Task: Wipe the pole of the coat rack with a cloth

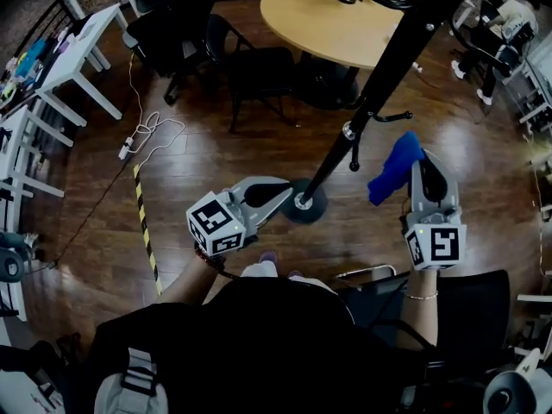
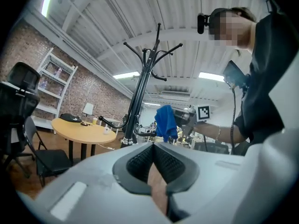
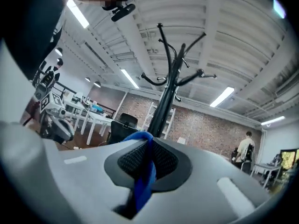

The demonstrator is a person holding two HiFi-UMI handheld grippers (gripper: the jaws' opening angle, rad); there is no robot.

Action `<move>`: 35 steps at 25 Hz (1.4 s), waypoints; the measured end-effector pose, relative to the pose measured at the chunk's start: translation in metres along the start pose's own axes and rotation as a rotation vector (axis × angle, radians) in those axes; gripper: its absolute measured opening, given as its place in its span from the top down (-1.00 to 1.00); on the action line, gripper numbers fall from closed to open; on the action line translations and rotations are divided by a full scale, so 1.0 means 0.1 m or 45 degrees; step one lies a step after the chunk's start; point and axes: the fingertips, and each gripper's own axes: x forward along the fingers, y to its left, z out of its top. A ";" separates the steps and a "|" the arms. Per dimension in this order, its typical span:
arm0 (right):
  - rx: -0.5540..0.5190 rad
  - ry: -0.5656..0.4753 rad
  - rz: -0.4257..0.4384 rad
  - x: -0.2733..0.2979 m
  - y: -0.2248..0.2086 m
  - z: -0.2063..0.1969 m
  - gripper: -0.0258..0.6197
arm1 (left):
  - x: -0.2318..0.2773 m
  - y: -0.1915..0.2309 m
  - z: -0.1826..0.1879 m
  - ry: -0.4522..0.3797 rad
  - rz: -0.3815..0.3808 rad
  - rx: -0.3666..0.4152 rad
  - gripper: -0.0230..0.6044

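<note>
The left gripper (image 1: pixel 289 195) had its jaws pressed together with nothing clamped between them, as the left gripper view (image 2: pixel 153 146) showed. In the head view its tip sat over the edge of the round black coat rack base (image 1: pixel 312 210); contact could not be told. The right gripper (image 1: pixel 420 164) had its jaws closed tight on a crumpled bright blue cloth (image 1: pixel 397 166). In the right gripper view (image 3: pixel 148 146) the cloth (image 3: pixel 145 181) ran through the pads and hung below them. The cloth was held up near the slim black coat rack pole (image 1: pixel 384 80), on its right and not touching it. The left gripper view showed the same gap between cloth (image 2: pixel 166 121) and pole (image 2: pixel 140 92). The pole rose from the base on the dark wood plank floor (image 1: pixel 216 162) to curved hooks at the top (image 3: pixel 166 106).

Further out, a yellow-and-black striped tape (image 1: pixel 145 227) and a looped white cable (image 1: pixel 155 132) lay on the floor. Beyond them stood a black chair (image 1: pixel 259 72) beside a round light wooden table (image 1: pixel 336 24). A white table (image 1: pixel 78 46) stood at far left.
</note>
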 end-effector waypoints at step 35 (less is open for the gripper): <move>0.238 0.013 0.466 -0.45 0.89 -0.86 0.85 | 1.03 -0.65 -0.07 -0.047 -0.092 -0.092 0.95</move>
